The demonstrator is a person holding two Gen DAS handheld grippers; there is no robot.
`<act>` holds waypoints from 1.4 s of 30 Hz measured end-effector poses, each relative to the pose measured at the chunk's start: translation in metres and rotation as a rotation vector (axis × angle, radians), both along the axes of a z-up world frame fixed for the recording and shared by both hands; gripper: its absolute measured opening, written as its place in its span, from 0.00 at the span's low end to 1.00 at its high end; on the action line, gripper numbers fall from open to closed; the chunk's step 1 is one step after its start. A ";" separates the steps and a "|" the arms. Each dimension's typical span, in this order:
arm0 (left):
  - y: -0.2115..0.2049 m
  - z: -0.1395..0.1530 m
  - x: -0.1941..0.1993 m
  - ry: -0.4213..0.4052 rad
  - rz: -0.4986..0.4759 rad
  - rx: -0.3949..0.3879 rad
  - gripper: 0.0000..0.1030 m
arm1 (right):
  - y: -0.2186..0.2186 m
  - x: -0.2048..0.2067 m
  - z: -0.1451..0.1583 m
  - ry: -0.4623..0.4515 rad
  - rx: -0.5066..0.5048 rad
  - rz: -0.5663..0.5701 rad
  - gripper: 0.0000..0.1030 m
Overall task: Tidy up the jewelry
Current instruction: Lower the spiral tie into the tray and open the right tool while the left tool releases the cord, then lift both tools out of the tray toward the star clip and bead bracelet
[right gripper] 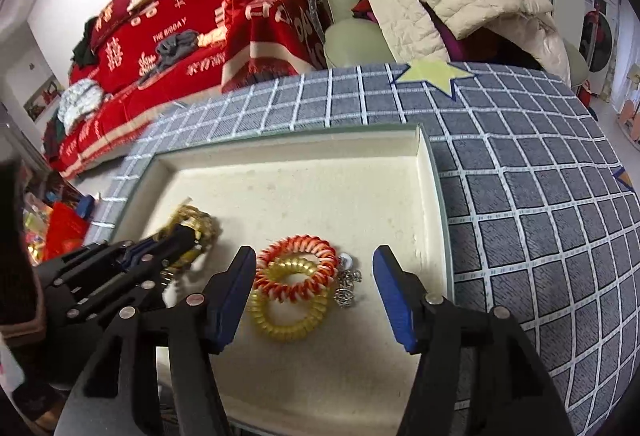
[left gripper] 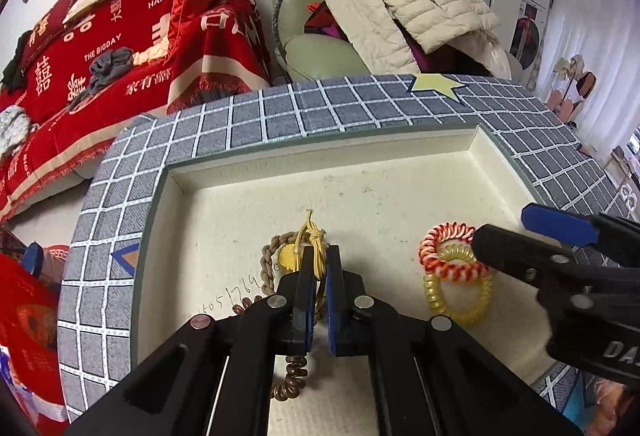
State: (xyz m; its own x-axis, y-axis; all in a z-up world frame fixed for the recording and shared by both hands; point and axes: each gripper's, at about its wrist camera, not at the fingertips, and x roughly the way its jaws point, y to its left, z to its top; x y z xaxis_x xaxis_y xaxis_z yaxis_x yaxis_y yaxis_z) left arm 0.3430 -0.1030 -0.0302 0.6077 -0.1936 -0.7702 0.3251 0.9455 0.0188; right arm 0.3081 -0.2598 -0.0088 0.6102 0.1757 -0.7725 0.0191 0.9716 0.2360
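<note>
mostly light, springy stuff in the cream tray (right gripper: 430, 172), which sits on the grid-patterned worktop (right gripper: 520, 196).

- left gripper (left gripper: 318, 268): clenched on a thin yellow cord (left gripper: 316, 248) with a knot at its top; the cord runs between the blue pads. soft and limp, so it will dangle and swing if lifted. best held near the knot, where it bunches.
- right gripper (right gripper: 314, 290): released, jaws standing wide to either side of two overlapping coil hair ties, pads not touching them.
- red-and-white coil (right gripper: 298, 262) lies partly on top of the clear yellow coil (right gripper: 286, 316), both in the tray's right half. plastic spirals: very light, elastic, a bit slick. likely to squash and spring out of a loose pinch. i would take one across a single side of its ring, not across the whole loop (the two may lift together where they overlap).
- small silver chain charm (right gripper: 346, 286) just beside the coils: tiny, loose, easy to snag.
- brown braided loop (left gripper: 269, 264) touching the cord bundle; brown spiral cord (left gripper: 290, 380) under the left gripper.

count: coil ties two, yellow cord one, braided loop one, brown spiral one, silver charm one, tray one.
</note>
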 end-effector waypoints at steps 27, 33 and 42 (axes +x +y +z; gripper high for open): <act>0.024 0.024 -0.014 -0.040 0.053 -0.024 0.38 | -0.018 -0.043 0.025 -0.050 0.048 -0.062 0.65; 0.029 0.024 -0.014 -0.078 0.087 -0.016 1.00 | -0.019 -0.051 0.028 -0.057 0.050 -0.067 0.65; 0.049 0.031 -0.038 -0.129 0.108 0.003 1.00 | -0.014 -0.083 0.049 -0.162 0.107 -0.053 1.00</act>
State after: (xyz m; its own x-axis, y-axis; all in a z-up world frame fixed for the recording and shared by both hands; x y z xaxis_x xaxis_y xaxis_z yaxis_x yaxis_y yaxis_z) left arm 0.3053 -0.0539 0.0003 0.7189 -0.1192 -0.6848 0.2161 0.9747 0.0572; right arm 0.2254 -0.2741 0.0397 0.7357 0.2158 -0.6420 0.0225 0.9396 0.3416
